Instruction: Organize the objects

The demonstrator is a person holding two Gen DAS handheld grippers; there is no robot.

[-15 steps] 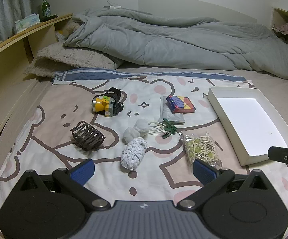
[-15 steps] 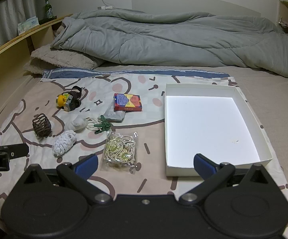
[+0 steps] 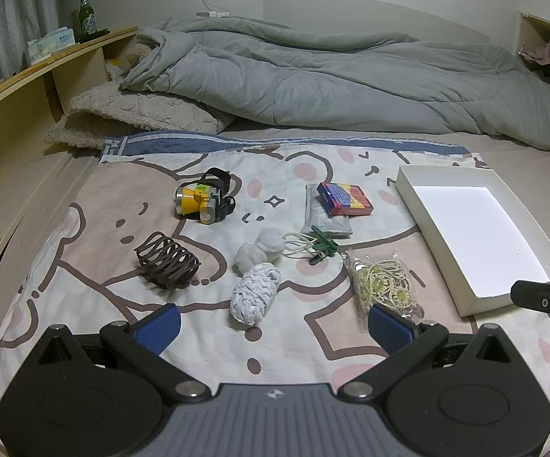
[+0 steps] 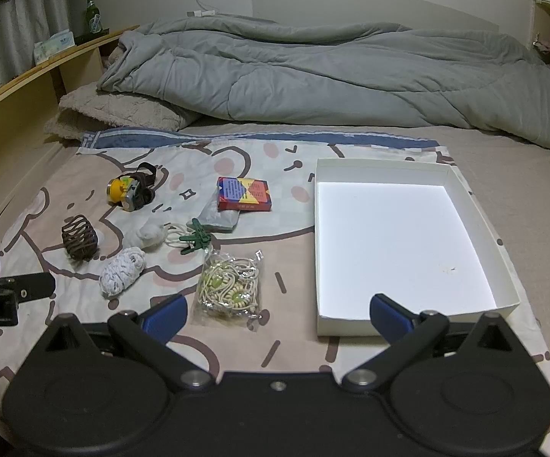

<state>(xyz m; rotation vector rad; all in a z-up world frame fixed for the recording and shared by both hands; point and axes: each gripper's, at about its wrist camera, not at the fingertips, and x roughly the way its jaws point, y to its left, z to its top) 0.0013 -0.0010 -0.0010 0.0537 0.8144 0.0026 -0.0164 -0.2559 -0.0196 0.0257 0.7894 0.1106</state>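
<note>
Right wrist view: right gripper (image 4: 278, 314) jaws wide, nothing held; left gripper (image 3: 273, 321) likewise.
Risk: crinkly bag of bands (image 4: 231, 285), lower centre, may slip from pads before white box (image 4: 476, 205).

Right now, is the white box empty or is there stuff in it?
Empty. The white box shows only its bare white floor, and the small things all lie outside it on the sheet.

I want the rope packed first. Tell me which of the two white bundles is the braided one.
The braided rope bundle lies nearer the camera, patterned and oblong. The other white bundle, just behind it, is plain, smooth cloth in two lumps.
</note>
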